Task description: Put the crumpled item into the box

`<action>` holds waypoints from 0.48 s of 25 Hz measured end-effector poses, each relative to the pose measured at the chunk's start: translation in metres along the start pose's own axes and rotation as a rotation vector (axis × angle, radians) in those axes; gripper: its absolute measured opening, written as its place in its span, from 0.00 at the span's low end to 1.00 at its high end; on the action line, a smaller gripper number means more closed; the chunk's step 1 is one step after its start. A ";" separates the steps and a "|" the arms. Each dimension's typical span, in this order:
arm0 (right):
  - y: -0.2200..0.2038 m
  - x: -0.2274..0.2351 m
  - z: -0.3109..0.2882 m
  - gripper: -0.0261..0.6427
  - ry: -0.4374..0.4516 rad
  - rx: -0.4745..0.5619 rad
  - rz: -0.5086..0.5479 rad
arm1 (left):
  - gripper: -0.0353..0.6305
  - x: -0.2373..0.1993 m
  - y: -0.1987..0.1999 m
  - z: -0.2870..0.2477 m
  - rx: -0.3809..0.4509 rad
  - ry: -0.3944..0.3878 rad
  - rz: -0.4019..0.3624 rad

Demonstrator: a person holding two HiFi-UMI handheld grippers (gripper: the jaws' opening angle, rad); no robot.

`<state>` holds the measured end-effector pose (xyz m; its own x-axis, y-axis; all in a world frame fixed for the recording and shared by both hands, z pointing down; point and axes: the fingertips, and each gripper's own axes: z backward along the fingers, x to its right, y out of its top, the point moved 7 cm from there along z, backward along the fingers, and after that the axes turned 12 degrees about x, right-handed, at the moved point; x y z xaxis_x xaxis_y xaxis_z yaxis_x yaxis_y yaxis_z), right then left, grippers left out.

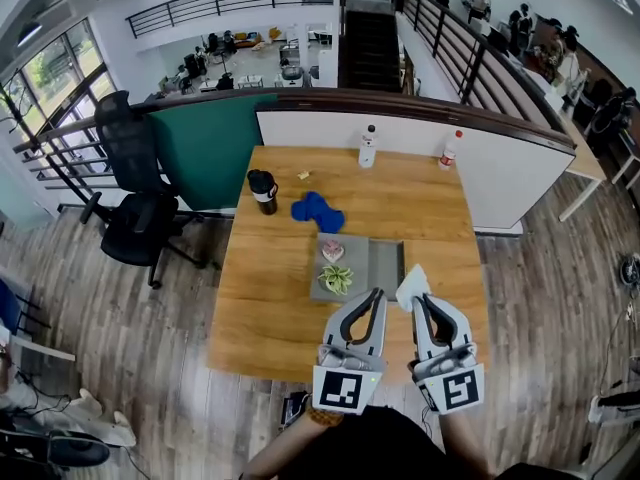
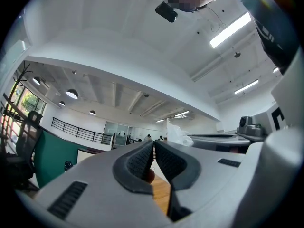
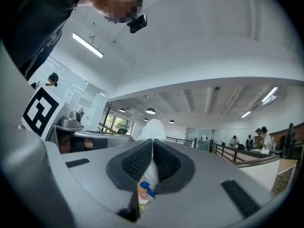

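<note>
The crumpled white wrapper (image 1: 411,288) is pinched in the right gripper (image 1: 421,304), whose jaws are closed tight on one thin fold of it. The right gripper view shows the film squeezed flat between the pads, with a puff of white (image 3: 152,128) standing above the tips and a bit of blue and orange print hanging below. In the head view the wrapper sits just off the near right corner of the shallow grey box (image 1: 388,264); how high above the wooden table (image 1: 270,318) it is held cannot be told.

The left gripper (image 1: 377,296) is just beside it, jaws closed with nothing between them.

The box already holds a pink item (image 1: 333,250) and a green striped item (image 1: 336,278) on its left side, leaving the right side bare.

As a judgement, the grip is the weak point. Only a sliver of light film is caught, so a quick move could pull it free short of the box. On release, the film may cling to a pad or spring open and settle on the rim rather than inside. The two grippers are close enough that the left one could brush the wrapper and knock it aside.
</note>
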<state>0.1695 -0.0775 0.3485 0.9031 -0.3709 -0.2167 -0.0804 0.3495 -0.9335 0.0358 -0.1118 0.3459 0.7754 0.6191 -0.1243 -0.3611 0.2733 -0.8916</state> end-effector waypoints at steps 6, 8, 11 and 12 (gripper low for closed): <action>-0.005 -0.020 -0.012 0.06 -0.005 -0.004 0.006 | 0.10 -0.024 -0.002 0.017 -0.019 0.010 0.012; -0.009 -0.023 -0.013 0.06 -0.007 -0.026 0.000 | 0.10 -0.029 -0.005 0.019 -0.014 0.009 0.016; -0.020 -0.029 -0.012 0.06 0.007 -0.061 -0.008 | 0.10 -0.033 -0.009 0.025 -0.026 0.005 0.029; -0.024 -0.030 -0.014 0.06 0.014 -0.069 -0.012 | 0.10 -0.034 -0.011 0.026 -0.035 0.001 0.037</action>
<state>0.1384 -0.0869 0.3734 0.8980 -0.3870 -0.2092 -0.0992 0.2851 -0.9533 -0.0002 -0.1168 0.3714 0.7625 0.6274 -0.1577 -0.3710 0.2243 -0.9011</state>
